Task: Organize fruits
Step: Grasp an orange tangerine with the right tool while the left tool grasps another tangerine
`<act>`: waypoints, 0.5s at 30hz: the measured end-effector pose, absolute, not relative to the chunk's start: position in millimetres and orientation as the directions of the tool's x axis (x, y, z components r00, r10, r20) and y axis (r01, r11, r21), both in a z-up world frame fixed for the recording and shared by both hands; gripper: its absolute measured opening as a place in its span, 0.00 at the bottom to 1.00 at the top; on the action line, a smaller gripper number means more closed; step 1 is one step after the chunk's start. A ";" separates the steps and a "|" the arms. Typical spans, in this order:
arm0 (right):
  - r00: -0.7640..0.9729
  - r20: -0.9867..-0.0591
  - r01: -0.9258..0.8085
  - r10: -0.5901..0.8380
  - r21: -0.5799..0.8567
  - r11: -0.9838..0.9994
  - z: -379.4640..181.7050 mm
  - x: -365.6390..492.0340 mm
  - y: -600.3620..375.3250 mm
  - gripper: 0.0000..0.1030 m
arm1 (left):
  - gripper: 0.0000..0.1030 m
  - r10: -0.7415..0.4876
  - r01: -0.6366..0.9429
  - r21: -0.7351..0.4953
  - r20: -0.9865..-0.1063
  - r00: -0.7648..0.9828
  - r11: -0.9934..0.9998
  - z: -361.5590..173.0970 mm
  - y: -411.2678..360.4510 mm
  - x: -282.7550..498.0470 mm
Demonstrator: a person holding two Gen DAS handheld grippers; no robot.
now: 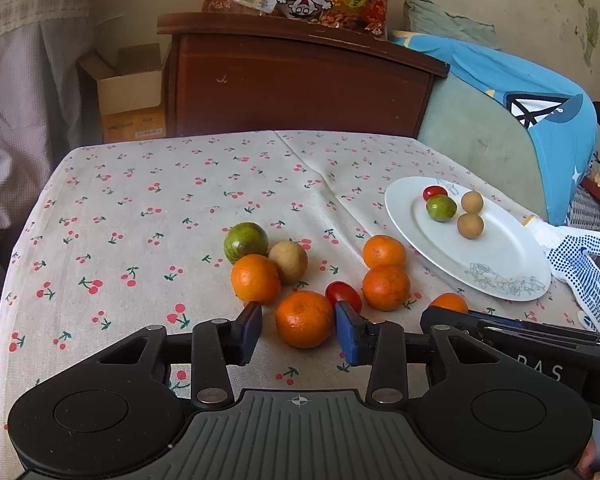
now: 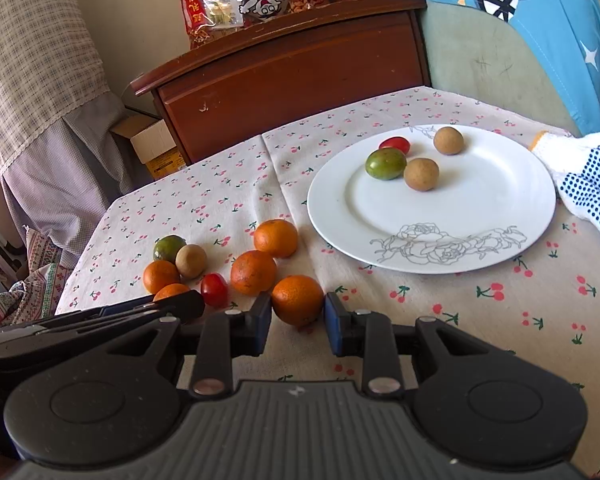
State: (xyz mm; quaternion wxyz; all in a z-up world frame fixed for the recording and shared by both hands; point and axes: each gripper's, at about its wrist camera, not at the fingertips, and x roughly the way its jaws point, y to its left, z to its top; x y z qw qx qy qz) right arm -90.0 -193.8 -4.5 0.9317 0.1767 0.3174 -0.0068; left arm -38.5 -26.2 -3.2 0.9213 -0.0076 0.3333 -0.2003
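Left gripper point(image 1: 298, 330): jaws spread, one orange point(image 1: 305, 319) between the pads; the right pad touches its skin, the left pad stands apart. Crowding it: a cherry tomato point(image 1: 343, 295) just past the right pad, a second orange point(image 1: 255, 278) just ahead of the left pad, a longan point(image 1: 288, 261) and a green fruit point(image 1: 245, 241) behind that.

Right gripper point(image 2: 298, 322): jaws on either side of another orange point(image 2: 297, 299), pads at or near its skin; firm grip cannot be told. Two oranges point(image 2: 254, 272) lie ahead-left. The left gripper's black body point(image 2: 140, 312) sits close on its left.

White plate point(image 2: 500, 200), ahead-right of the right gripper, holds a green fruit point(image 2: 385, 163), a cherry tomato point(image 2: 394, 144) and two longans point(image 2: 421, 174). A dotted glove point(image 2: 588, 184) lies beside its far rim.
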 end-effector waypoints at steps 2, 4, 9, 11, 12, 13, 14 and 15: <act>0.799 -0.594 0.124 0.099 0.324 0.938 -4.7 -90.0 -193.5 0.28 | 0.28 -0.380 0.367 -0.153 -0.610 0.695 0.917 -3.1 -26.7 -38.9; 0.799 -0.594 0.124 0.097 0.321 0.939 -4.6 -89.8 -193.1 0.28 | 0.28 -0.381 0.366 -0.155 -0.608 0.696 0.917 -3.3 -26.6 -40.2; 0.799 -0.593 0.125 0.095 0.319 0.940 -5.1 -90.0 -192.9 0.28 | 0.28 -0.389 0.364 -0.172 -0.611 0.689 0.915 -2.5 -25.5 -42.1; 0.799 -0.594 0.124 0.097 0.320 0.939 -5.3 -90.0 -192.9 0.28 | 0.28 -0.393 0.357 -0.188 -0.613 0.685 0.915 -2.2 -23.7 -42.3; 0.799 -0.593 0.123 0.099 0.322 0.939 -5.2 -90.1 -193.0 0.28 | 0.28 -0.395 0.353 -0.196 -0.614 0.683 0.915 -1.9 -22.8 -42.0; 0.799 -0.593 0.122 0.101 0.324 0.938 -5.1 -90.1 -192.9 0.28 | 0.28 -0.398 0.347 -0.208 -0.614 0.681 0.915 -1.2 -21.5 -41.5; 0.800 -0.592 0.120 0.102 0.325 0.938 -4.7 -90.3 -193.0 0.28 | 0.28 -0.400 0.342 -0.216 -0.613 0.682 0.915 -0.2 -20.4 -41.3; 0.801 -0.589 0.118 0.104 0.325 0.938 -4.1 -90.9 -193.1 0.28 | 0.28 -0.400 0.337 -0.221 -0.610 0.684 0.915 1.0 -19.5 -41.4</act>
